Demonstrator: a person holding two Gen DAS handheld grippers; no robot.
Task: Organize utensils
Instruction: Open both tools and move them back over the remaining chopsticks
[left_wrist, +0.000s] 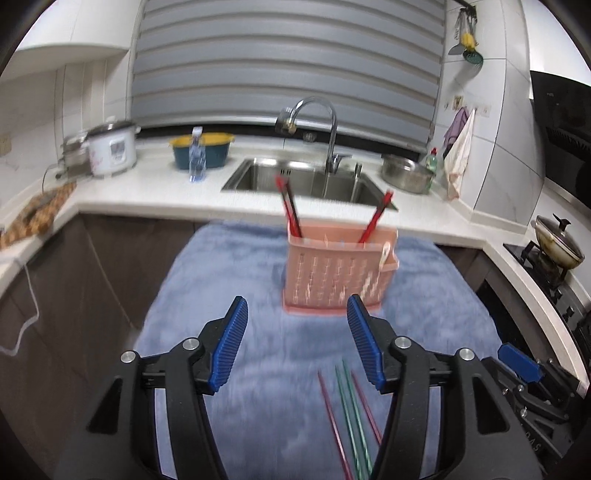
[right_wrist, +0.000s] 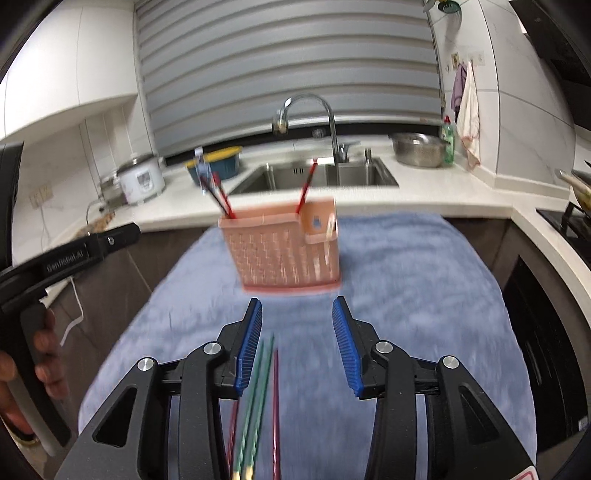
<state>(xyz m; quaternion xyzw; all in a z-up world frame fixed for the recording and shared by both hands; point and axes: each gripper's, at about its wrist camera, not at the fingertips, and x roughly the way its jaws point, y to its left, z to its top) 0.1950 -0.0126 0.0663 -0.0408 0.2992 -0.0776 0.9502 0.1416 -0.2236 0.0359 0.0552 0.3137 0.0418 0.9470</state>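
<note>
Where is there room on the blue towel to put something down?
Bare towel lies right of the pink basket, out to the towel's edge, and left of the basket too. It is crowded in the near middle, where the green and purple chopsticks lie, with both open grippers above.

A blue towel (left_wrist: 229, 280) covers the work surface. On it stands a pink utensil basket (left_wrist: 338, 273) toward twelve o'clock. Green chopsticks (left_wrist: 351, 424) and maroon chopsticks (left_wrist: 332, 421) lie loose at six o'clock.
</note>
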